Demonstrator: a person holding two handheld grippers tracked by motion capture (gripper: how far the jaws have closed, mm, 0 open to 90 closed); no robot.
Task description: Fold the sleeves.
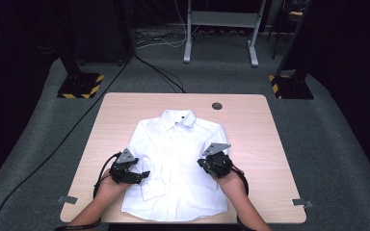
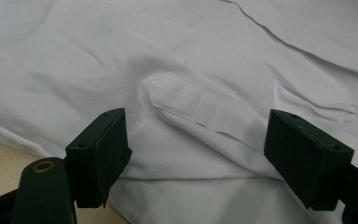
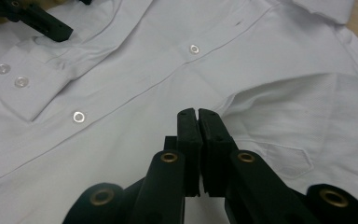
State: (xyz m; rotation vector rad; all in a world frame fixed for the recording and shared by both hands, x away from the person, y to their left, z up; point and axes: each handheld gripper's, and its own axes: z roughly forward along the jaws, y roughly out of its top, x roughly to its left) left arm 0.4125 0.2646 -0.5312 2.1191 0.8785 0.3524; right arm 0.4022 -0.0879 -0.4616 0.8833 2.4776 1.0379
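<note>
A white button-up shirt (image 1: 178,144) lies face up on the wooden table (image 1: 250,120), collar at the far side. One sleeve is folded across the front, its cuff (image 3: 14,77) showing two buttons. My left gripper (image 1: 143,174) hovers at the shirt's left side, open wide (image 2: 196,119), with the sleeve placket (image 2: 186,100) between its jaws and untouched. My right gripper (image 1: 202,162) is over the shirt's right side. Its jaws are shut (image 3: 197,112), tips low over the fabric beside a sleeve fold (image 3: 279,93). I see no cloth between them.
A round cable hole (image 1: 217,106) sits near the table's far edge. Tape marks (image 1: 67,199) flag the front corners. Two stands with yellow-black bases (image 1: 79,86) flank the far side, and a white frame (image 1: 221,29) stands behind. Cables run across the grey floor.
</note>
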